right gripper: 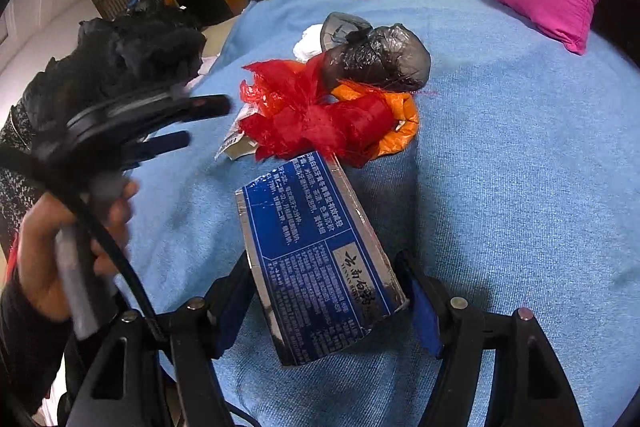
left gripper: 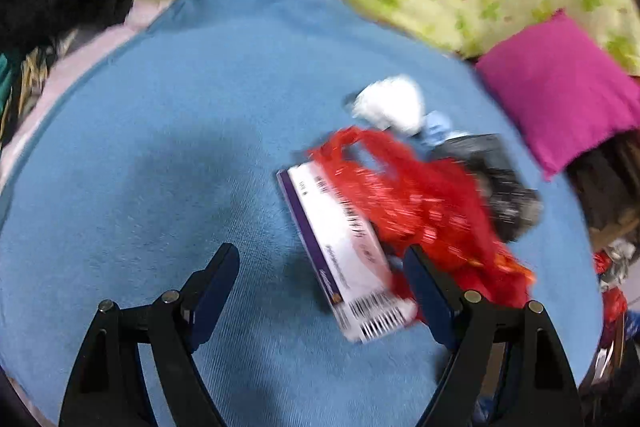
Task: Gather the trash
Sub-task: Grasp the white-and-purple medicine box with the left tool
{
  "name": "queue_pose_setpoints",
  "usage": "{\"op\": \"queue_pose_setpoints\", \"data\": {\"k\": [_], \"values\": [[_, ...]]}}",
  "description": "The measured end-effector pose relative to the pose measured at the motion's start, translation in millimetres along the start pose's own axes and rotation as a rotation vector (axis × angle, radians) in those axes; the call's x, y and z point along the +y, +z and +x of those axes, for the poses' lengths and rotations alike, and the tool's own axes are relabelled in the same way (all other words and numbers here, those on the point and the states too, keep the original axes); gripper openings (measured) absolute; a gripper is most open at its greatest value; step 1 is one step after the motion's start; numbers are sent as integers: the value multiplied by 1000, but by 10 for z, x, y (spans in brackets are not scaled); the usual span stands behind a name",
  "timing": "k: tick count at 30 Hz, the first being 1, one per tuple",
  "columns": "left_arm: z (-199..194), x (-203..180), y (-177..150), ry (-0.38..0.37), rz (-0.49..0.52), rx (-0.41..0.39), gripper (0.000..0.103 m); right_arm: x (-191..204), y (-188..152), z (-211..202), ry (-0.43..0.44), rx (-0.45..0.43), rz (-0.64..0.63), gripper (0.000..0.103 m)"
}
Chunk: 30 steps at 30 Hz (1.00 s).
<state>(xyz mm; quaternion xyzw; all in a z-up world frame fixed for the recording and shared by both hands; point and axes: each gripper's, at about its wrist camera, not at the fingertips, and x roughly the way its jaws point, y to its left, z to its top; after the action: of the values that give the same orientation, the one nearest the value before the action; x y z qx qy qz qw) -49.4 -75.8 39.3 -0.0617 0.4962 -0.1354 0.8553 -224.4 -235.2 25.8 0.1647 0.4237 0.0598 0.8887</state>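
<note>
Blue blanket (right gripper: 500,147): right tongs (right gripper: 326,295) pinch blue box (right gripper: 316,267); left tongs (left gripper: 320,279) spread.

Left half of the blue blanket (left gripper: 160,147) lies open; the trash heap (left gripper: 420,203) crowds its right; a magenta pillow (left gripper: 560,87) blocks the far right corner.

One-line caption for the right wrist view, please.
Right gripper jaws around a blue carton on the blue blanket, trash pile beyond: red net bag, grey plastic bag.

Dim indoor light, left view motion-blurred, fisheye-bent edges, soft shadows
</note>
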Motion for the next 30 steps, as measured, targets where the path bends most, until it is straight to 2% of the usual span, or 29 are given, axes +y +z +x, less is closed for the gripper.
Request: {"op": "queue_pose_setpoints", "data": {"k": [4, 7, 12, 17, 20, 24, 27, 30], "values": [[250, -37, 72, 45, -1, 64, 84, -26, -16, -17, 6, -5, 6, 72], [302, -67, 118, 85, 31, 65, 84, -23, -19, -14, 7, -6, 7, 72], [194, 153, 134, 97, 43, 71, 68, -37, -19, -17, 13, -12, 21, 72], [-75, 462, 135, 109, 60, 49, 69, -12, -23, -17, 4, -15, 19, 72], [-105, 556, 116, 146, 79, 36, 75, 10, -34, -23, -8, -17, 14, 72], [-84, 507, 95, 104, 92, 34, 78, 9, -36, -26, -8, -19, 18, 72], [-36, 341, 92, 98, 179, 27, 80, 1, -37, -28, -5, -21, 22, 72], [115, 202, 168, 145, 288, 37, 80, -6, -35, -25, -2, -21, 23, 72]]}}
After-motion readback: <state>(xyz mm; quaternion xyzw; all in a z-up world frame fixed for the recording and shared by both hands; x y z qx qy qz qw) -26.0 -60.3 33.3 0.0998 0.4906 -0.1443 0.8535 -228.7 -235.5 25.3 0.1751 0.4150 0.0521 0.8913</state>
